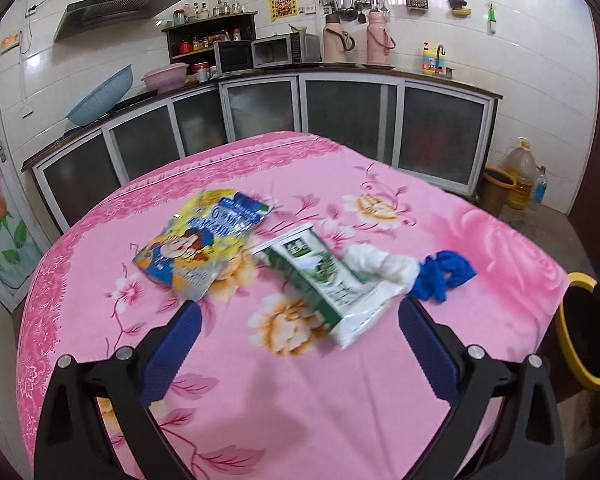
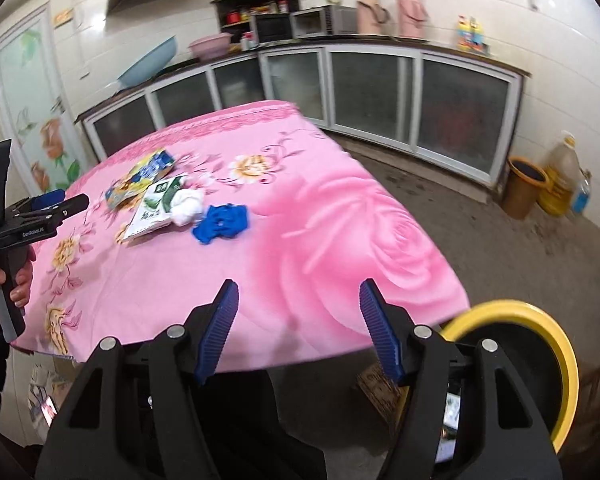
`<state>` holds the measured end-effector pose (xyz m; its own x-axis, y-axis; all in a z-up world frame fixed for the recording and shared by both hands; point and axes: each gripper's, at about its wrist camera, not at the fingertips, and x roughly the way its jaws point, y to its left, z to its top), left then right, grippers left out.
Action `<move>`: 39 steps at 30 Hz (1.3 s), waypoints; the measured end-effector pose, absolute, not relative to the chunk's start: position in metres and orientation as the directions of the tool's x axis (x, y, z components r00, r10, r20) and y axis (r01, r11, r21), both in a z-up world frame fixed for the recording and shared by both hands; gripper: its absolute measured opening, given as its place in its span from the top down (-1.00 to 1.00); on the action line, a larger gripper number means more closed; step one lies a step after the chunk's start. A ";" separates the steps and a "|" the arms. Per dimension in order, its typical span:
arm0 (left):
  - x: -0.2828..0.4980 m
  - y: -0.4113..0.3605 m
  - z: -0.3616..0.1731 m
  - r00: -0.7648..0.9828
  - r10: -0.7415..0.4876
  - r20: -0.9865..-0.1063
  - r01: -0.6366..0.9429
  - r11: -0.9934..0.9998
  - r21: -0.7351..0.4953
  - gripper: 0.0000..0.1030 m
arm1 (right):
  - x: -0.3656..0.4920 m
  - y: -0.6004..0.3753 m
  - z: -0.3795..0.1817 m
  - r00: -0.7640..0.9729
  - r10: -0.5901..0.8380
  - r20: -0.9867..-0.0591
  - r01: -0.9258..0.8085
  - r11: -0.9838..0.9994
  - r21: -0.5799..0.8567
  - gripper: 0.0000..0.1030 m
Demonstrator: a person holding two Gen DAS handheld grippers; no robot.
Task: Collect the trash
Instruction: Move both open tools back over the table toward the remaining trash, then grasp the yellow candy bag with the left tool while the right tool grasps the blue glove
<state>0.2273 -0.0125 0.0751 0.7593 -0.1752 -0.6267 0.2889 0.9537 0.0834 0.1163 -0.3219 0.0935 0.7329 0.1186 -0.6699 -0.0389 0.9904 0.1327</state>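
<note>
The left tool (image 1: 298, 314) stands wide apart with nothing between its blue pads; it touches no item and hovers over the near part of the pink floral surface (image 1: 500, 240), pointing downward at the trash. In the right wrist view a hand (image 2: 4, 292) grips its handle at the left edge of the surface.

The trash lies in a cluster on the surface. From left to right: a yellow snack bag (image 1: 196, 240), a green-and-white package (image 1: 324, 280) partly overlapping it, a white crumpled wad (image 1: 384, 264) resting against the package, and a blue glove (image 1: 446, 276) touching the wad.

The right tool (image 2: 298, 322) is open to a medium width and holds nothing; it hangs over the near right edge of the surface, tilted downward. A yellow-rimmed bin (image 2: 540, 336) stands on the floor just beside that corner.
</note>
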 end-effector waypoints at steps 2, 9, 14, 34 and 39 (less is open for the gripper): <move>0.228 -0.007 0.069 0.753 -0.177 -0.634 0.300 0.950 0.091 -0.85 | 0.129 -0.312 0.092 0.724 0.140 -0.675 -0.072 0.989 0.128 -0.16; 0.234 -0.010 0.050 0.718 -0.228 -0.658 0.375 0.922 0.090 -0.85 | 0.165 -0.293 0.079 0.690 0.185 -0.700 -0.128 0.983 0.133 -0.10; 0.239 -0.014 0.040 0.689 -0.246 -0.682 0.390 0.919 0.062 -0.85 | 0.179 -0.284 0.072 0.678 0.206 -0.705 -0.151 0.979 0.140 -0.07; 0.278 0.010 0.036 0.691 -0.138 -0.709 0.268 0.961 0.074 -0.85 | 0.223 -0.271 0.066 0.662 0.247 -0.708 -0.216 0.967 0.136 -0.07; 0.302 0.045 0.038 0.704 -0.035 -0.709 0.184 0.973 0.136 -0.85 | 0.232 -0.268 0.063 0.658 0.252 -0.710 -0.225 0.965 0.135 -0.08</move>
<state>0.3021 0.0453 0.0376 0.7042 -0.0346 -0.7092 0.1845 0.9734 0.1357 0.2318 -0.2677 0.0634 0.6578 0.2524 -0.7097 -0.2250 0.9650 0.1346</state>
